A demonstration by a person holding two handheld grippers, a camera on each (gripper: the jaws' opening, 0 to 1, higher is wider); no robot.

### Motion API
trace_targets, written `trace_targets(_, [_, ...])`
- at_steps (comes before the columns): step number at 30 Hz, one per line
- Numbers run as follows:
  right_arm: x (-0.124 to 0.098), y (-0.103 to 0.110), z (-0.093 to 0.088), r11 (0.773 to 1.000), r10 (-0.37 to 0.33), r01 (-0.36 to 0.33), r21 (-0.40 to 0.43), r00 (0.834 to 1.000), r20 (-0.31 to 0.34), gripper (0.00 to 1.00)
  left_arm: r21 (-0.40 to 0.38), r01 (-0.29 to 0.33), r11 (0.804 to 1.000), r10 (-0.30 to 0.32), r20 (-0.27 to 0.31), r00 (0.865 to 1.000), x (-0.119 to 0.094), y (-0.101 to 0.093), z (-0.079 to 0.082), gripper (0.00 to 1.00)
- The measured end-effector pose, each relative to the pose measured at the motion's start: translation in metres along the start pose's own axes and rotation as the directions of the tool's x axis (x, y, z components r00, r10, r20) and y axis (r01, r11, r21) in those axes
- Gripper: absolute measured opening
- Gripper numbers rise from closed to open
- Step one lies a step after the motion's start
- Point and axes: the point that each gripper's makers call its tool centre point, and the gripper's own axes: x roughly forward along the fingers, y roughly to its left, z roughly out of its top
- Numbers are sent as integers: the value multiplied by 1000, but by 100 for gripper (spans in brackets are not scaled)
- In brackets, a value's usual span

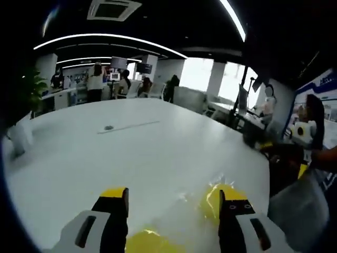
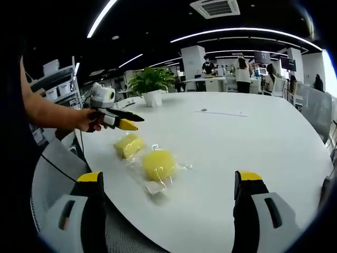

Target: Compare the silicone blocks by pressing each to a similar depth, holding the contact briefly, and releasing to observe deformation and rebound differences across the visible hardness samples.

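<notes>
Silicone blocks point(image 2: 145, 158) lie ahead — between both open grippers point(image 2: 168, 190).

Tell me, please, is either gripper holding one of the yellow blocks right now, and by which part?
Nothing is held. The left gripper hovers above the blocks; the right gripper stands open short of the round yellow block.
</notes>
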Motion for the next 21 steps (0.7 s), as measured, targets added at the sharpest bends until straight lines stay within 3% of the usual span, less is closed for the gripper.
trace_targets(3, [1, 3, 3, 999, 24, -25, 37, 1000, 17, 96, -29, -16, 999, 15, -7, 1000, -18, 10, -4, 85])
trace_targets(7, [7, -1, -2, 1000, 17, -17, 26, 1000, -7, 96, -29, -73, 997, 73, -4, 997, -38, 24, -9, 100])
trace_targets(12, [11, 1, 1, 1000, 20, -20, 10, 1000, -10, 96, -27, -92, 995, 93, 25, 995, -65, 28, -12, 100])
trace_targets(14, [12, 0, 1, 1000, 15, -15, -4, 1000, -12, 96, 43, -106, 993, 103, 78, 992, -77, 26, -6, 100])
trace_targets(21, [16, 0, 5, 1000, 4, -4, -29, 1000, -7, 96, 53, -80, 995, 76, 74, 994, -102, 13, -22, 100])
